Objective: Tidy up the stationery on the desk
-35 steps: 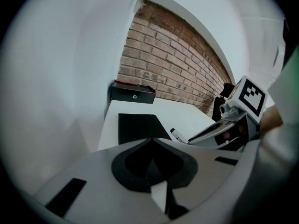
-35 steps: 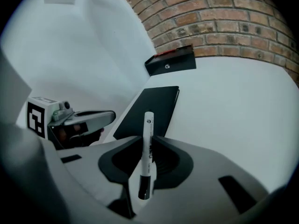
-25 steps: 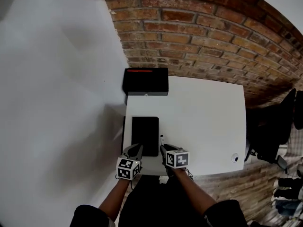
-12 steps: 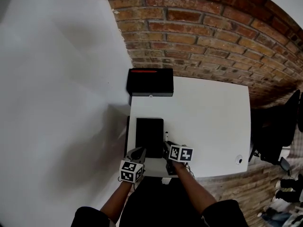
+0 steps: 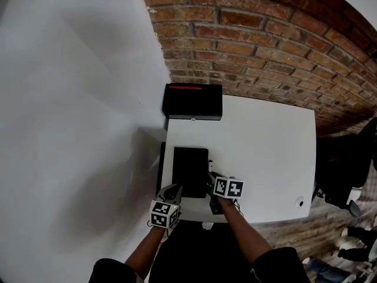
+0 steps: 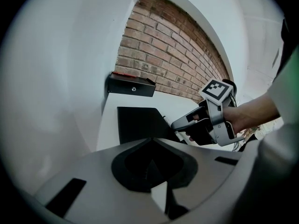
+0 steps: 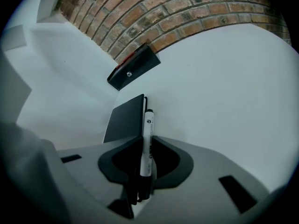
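Observation:
A white marker (image 7: 146,143) with a black cap end stands between the jaws of my right gripper (image 7: 144,146), which is shut on it just above the white desk (image 5: 265,158). In the head view that right gripper (image 5: 211,180) sits at the right edge of a flat black notebook (image 5: 190,171). My left gripper (image 5: 174,190) hovers at the notebook's near left corner; its jaws meet with nothing between them (image 6: 152,146). A black box (image 5: 192,102) with a red pen (image 5: 184,88) on top stands at the desk's back left corner.
A white wall runs along the desk's left side and a brick wall behind it. A small round white fitting (image 5: 300,202) sits near the front right corner. A dark office chair (image 5: 347,170) stands beyond the right edge.
My right gripper has moved forward along the notebook's right edge, and the marker that lay ahead of it is now between its jaws. The left gripper has hardly moved.

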